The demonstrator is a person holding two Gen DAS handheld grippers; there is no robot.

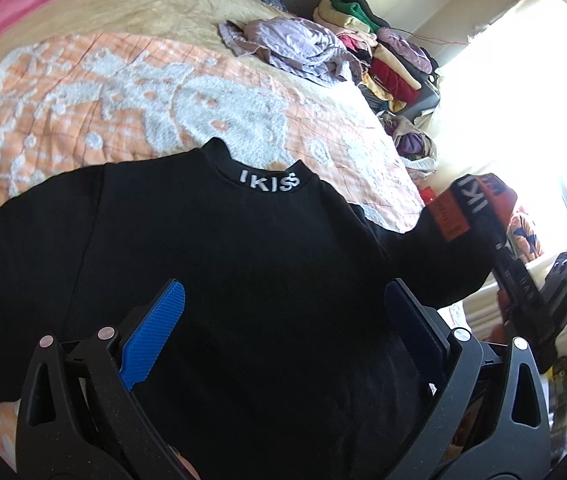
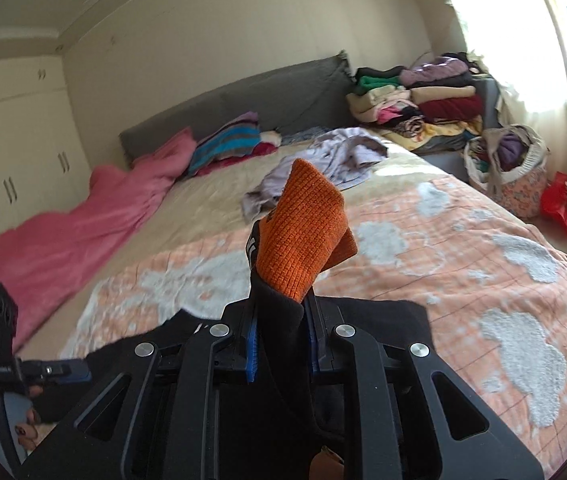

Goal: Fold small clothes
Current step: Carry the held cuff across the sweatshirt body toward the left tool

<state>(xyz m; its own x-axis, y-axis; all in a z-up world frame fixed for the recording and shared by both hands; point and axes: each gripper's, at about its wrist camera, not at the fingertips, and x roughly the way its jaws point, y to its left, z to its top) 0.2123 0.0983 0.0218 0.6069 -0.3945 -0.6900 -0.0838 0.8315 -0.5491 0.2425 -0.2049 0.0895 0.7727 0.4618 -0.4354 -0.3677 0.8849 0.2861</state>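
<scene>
Right wrist: right gripper point(image 2: 281, 344) clamps sweater point(image 1: 223, 264) cuff (orange)

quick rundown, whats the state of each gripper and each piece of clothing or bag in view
left gripper: open, over the sweater body
right gripper: shut on the sleeve
sweater: spread flat on the bed
sleeve: lifted, orange cuff up
lilac garment: crumpled, unfolded
clothes stack: folded, piled
bag: open, stuffed

"IKIS$" on black sweater point(image 1: 243, 260) collar
</scene>
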